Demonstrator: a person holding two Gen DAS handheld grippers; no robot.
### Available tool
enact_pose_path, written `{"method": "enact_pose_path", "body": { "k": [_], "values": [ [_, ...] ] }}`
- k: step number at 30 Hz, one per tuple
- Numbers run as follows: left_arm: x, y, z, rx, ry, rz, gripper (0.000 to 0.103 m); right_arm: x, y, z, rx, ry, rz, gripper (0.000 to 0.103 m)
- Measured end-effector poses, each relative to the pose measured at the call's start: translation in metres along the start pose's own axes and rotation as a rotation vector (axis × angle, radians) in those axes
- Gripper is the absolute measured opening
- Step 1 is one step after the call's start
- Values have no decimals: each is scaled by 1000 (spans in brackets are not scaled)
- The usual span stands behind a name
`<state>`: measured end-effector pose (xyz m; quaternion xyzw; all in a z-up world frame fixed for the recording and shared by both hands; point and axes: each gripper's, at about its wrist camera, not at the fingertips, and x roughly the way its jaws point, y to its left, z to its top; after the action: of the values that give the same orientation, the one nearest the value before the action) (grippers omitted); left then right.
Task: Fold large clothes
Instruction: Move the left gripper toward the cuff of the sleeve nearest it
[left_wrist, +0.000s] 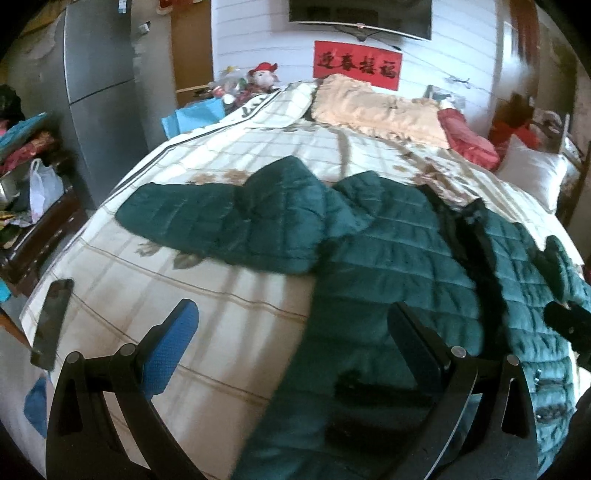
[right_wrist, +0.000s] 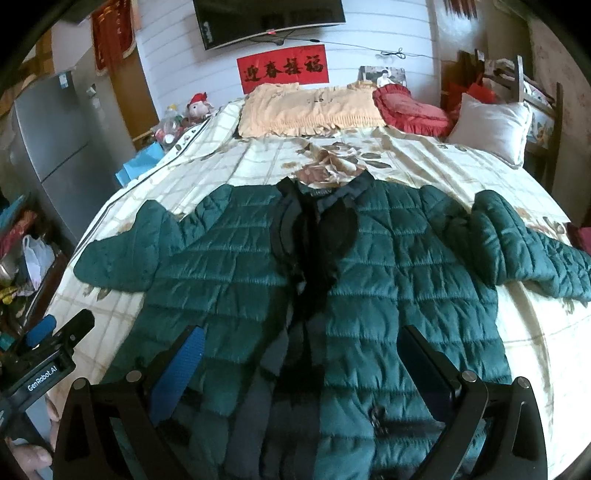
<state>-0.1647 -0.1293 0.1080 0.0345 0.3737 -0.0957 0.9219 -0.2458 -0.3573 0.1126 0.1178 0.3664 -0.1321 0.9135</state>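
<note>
1. Garment position: the green quilted jacket (right_wrist: 388, 266) lies front-up on the bed (right_wrist: 443, 162), collar toward the pillows, hem toward me. Both sleeves are spread outward. Its long axis runs straight away from my tools, from hem to collar.

2. Left tool (left_wrist: 291, 325): released, jaws spread, nothing between them. It hovers over the jacket's left hem edge, where green fabric meets bare bedspread. The left sleeve (left_wrist: 207, 214) lies ahead and to the left.

3. Right tool (right_wrist: 303, 350): released, jaws spread, nothing held. It is centred over the hem, in line with the dark open front placket (right_wrist: 317, 236). The right sleeve (right_wrist: 524, 243) lies ahead and well to the right.

4. Governing relation: each sleeve lies crosswise to the body axis, on the side of its own tool. I judge the left sleeve the nearer target, since my left tool is already at that edge.

5. Progress: no fold is visible; the folding has not begun.
</note>
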Motion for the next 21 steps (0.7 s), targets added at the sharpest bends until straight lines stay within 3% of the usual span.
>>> {"method": "enact_pose_path", "body": {
  "k": [11, 21],
  "values": [
    [46, 56, 20, -79, 53, 90, 102, 33, 4, 24, 14, 15, -14, 103],
    [77, 87, 26, -101, 97, 113, 102, 65, -8, 24, 32, 47, -50, 103]
  ]
}}
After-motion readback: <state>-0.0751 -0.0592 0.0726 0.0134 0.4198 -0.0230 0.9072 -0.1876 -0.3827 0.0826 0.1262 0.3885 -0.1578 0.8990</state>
